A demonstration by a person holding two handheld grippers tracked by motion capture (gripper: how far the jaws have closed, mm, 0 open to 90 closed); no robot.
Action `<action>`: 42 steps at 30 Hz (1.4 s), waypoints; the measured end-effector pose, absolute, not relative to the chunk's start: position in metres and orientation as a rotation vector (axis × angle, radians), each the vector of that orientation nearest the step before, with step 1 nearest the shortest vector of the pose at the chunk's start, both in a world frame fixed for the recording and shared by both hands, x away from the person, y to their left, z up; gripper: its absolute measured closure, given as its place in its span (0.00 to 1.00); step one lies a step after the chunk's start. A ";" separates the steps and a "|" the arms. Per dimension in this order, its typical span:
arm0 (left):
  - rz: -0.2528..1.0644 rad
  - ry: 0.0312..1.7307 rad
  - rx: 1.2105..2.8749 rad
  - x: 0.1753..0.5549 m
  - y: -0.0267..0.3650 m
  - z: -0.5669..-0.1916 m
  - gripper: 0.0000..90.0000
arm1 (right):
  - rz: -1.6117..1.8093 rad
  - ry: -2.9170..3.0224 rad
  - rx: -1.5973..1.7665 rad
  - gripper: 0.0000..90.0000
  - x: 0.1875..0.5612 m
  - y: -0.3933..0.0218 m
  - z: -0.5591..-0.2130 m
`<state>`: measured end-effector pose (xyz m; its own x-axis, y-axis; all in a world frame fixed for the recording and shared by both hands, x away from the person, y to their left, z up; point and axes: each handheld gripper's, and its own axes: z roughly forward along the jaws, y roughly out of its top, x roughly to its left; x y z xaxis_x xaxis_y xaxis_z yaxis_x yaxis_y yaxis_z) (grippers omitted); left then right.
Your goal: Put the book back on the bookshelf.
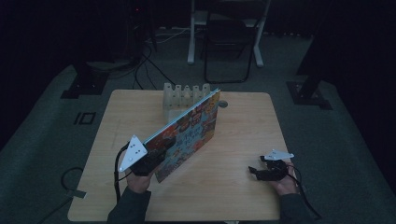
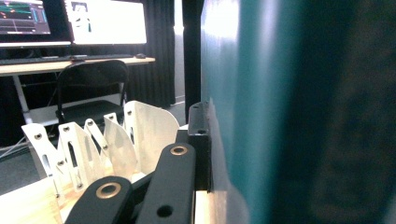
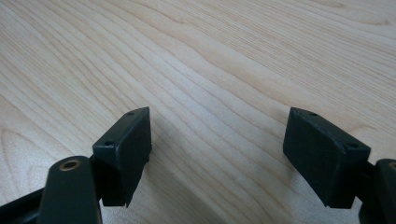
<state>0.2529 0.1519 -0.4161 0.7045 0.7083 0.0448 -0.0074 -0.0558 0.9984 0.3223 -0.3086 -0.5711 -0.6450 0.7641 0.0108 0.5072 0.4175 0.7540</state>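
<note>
A large book with a busy, colourful cover stands tilted on its edge across the middle of the wooden table. Its far end reaches the white slotted rack. My left gripper is shut on the book's near lower corner. In the left gripper view a black jaw presses on the teal cover, with the rack just beyond; the other jaw is hidden behind the book. My right gripper rests at the table's right front, open, and its fingers stand wide apart over bare wood.
A folding chair and a white frame stand beyond the table's far edge, and cables run over the floor at the back left. A round grommet sits near the rack. The left gripper view shows a desk with monitors farther off.
</note>
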 end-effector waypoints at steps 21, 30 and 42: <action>0.694 0.645 1.516 0.251 0.157 -0.415 0.90 | 1.075 2.344 1.097 0.26 0.322 -0.309 -0.571; 0.710 0.659 1.511 0.251 0.158 -0.414 0.90 | 1.076 2.344 1.097 0.26 0.322 -0.309 -0.571; 0.738 0.672 1.509 0.252 0.160 -0.413 0.90 | 1.077 2.345 1.097 0.26 0.323 -0.309 -0.571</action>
